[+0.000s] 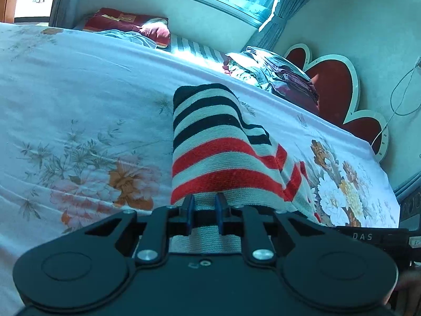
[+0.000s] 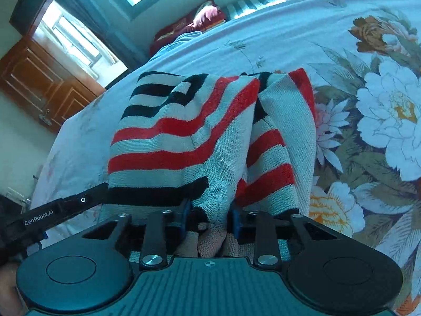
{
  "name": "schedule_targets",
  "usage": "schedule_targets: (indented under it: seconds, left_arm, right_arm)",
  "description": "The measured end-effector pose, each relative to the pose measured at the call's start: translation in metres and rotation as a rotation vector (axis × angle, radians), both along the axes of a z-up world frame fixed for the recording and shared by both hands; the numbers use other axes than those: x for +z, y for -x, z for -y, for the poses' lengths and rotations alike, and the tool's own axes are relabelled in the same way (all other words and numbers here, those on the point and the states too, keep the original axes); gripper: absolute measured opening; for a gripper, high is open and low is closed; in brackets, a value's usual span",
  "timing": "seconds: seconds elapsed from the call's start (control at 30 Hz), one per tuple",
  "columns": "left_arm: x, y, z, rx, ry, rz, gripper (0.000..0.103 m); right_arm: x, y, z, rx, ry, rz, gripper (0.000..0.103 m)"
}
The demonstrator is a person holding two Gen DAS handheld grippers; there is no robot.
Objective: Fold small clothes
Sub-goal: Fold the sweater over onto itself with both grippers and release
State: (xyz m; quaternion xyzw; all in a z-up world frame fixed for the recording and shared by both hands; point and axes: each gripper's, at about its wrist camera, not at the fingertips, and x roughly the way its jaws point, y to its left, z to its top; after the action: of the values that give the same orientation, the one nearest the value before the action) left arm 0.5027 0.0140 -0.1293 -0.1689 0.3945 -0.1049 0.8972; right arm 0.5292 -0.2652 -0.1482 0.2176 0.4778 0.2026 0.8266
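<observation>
A small knitted garment with red, black and cream stripes hangs over the floral bedsheet. My left gripper is shut on its near edge, the cloth running between the blue pads. In the right wrist view the same striped garment is bunched and draped, and my right gripper is shut on its near edge. The left gripper's body shows at the left of that view, close beside the right one. The fingertips of both are hidden by cloth.
The bed has a red heart-shaped headboard. A pile of other clothes lies at the bed's far side near it. A dark red pillow lies by the window wall. A wooden door stands beyond the bed.
</observation>
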Motion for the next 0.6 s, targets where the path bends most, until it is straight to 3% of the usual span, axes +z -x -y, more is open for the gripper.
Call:
schedule_targets:
  seconds: [0.13,0.23,0.33,0.37,0.43,0.53,0.6]
  left_arm:
    - [0.007,0.003,0.007,-0.024,-0.020,0.042,0.000]
    - [0.012,0.003,0.022,-0.064,-0.047,0.079,0.000]
    - [0.004,-0.007,0.049,-0.136,-0.138,0.055,0.000]
    - [-0.003,-0.012,0.060,-0.159,-0.188,0.027,0.001]
    - [-0.007,-0.020,0.081,-0.199,-0.280,0.018,0.000]
    - [-0.003,-0.028,0.092,-0.230,-0.339,-0.007,0.000]
    - [0.002,-0.029,0.087,-0.243,-0.324,-0.002,0.000]
  right_arm:
    - [0.026,0.017,-0.005,0.040,0.099,0.158,0.023]
    - [0.050,0.040,0.001,0.063,0.158,0.329,0.023]
    - [0.042,0.056,0.009,0.061,0.220,0.392,0.023]
    - [0.028,0.052,0.007,0.063,0.256,0.362,0.023]
    - [-0.005,0.037,0.016,0.040,0.220,0.202,0.023]
    - [-0.010,0.033,0.035,-0.015,0.094,0.162,0.023]
    - [-0.004,0.032,0.045,-0.039,0.061,0.180,0.034]
